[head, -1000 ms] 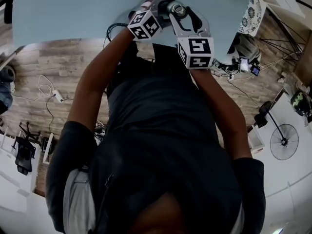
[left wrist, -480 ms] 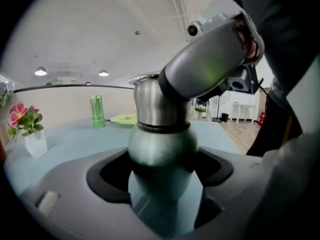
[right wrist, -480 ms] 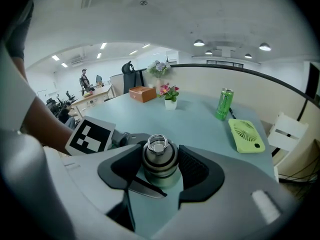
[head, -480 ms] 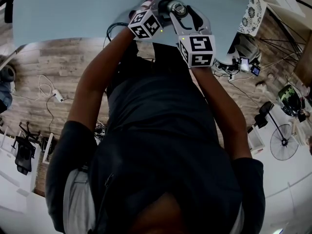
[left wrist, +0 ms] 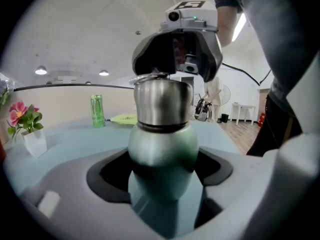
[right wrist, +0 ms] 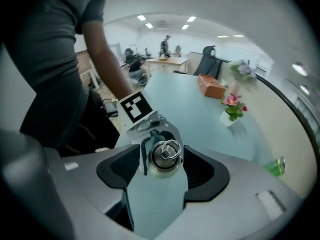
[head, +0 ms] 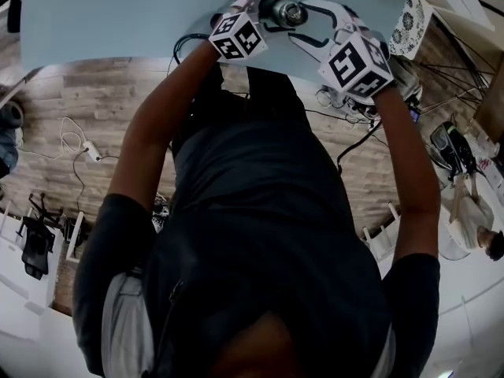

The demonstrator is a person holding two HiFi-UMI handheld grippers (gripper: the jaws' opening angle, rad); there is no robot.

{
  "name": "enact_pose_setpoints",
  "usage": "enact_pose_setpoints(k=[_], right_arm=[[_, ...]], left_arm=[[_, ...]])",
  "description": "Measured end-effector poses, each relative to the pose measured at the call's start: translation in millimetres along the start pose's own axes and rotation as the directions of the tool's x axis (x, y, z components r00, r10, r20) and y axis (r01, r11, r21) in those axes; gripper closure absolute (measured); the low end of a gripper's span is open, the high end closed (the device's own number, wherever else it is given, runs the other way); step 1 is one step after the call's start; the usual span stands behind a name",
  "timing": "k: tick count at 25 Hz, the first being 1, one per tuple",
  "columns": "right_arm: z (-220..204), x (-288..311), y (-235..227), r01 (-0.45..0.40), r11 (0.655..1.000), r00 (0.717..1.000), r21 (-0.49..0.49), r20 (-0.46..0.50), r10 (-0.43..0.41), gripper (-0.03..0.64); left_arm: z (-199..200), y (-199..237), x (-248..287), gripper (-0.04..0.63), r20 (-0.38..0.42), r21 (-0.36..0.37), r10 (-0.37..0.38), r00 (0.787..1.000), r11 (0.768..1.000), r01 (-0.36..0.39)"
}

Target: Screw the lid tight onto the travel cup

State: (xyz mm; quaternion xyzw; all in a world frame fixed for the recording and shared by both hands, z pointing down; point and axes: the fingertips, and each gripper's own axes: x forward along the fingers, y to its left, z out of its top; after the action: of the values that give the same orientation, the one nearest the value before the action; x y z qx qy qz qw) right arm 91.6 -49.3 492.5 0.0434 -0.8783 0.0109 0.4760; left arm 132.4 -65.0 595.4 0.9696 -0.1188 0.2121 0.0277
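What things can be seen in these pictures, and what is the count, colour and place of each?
travel cup: one, green, between the left hand-held gripper's jaws
lid: one, steel, on the cup
table: one, light blue, in front of the person
can: one, green, upright on the table
flowers: one bunch, pink, in white pot on table
box: one, orange-brown, far end of table
flat thing: one, yellow-green, near the can
left hand-held gripper: one, grey, shut on the cup
right hand-held gripper: one, grey, jaws around the lid
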Motion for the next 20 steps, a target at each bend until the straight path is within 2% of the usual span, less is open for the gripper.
enact_pose_setpoints(k=[2,5,7,11,12,14,17,20], right_arm=[[-2,2,1,-0.086,0.981,0.994,-0.174,-0.088,0.071,0.364],[-5,5,0,-0.212,0.897,0.967,-0.387,-0.218,0.134,0.364],[-6,9,0,-0.273,0.853,0.949,-0.445,-0.271,0.162,0.364],[-9,18,1,-0.328,0.818,0.929,-0.473,-0.316,0.190,0.367],[-10,19,0,-0.325,0.818,0.931,-0.474,-0.313,0.188,0.368],[-10,19,-1,-0.304,0.842,0.939,-0.446,-0.292,0.184,0.371],[-11,19,-3,-0.240,0.910,0.957,-0.339,-0.237,0.165,0.373],[-11,18,-6,-0.137,0.972,0.979,-0.194,-0.174,0.103,0.373]], left_arm=[[0,1,-1,0.179,0.000,0.000,0.001,1.000,1.000,-0.001],[1,2,-1,0.178,0.001,-0.001,0.000,1.000,1.000,0.000],[1,1,-1,0.179,0.001,0.000,0.001,1.000,1.000,-0.001],[2,1,0,0.178,0.001,-0.001,0.002,1.000,1.000,-0.002],[2,1,0,0.178,0.001,-0.001,0.001,1.000,1.000,-0.001],[2,1,0,0.178,0.001,0.000,0.001,1.000,1.000,-0.001],[2,0,1,0.178,0.001,0.002,0.001,1.000,1.000,-0.001],[2,-1,2,0.178,0.005,0.006,-0.001,1.000,1.000,0.001]])
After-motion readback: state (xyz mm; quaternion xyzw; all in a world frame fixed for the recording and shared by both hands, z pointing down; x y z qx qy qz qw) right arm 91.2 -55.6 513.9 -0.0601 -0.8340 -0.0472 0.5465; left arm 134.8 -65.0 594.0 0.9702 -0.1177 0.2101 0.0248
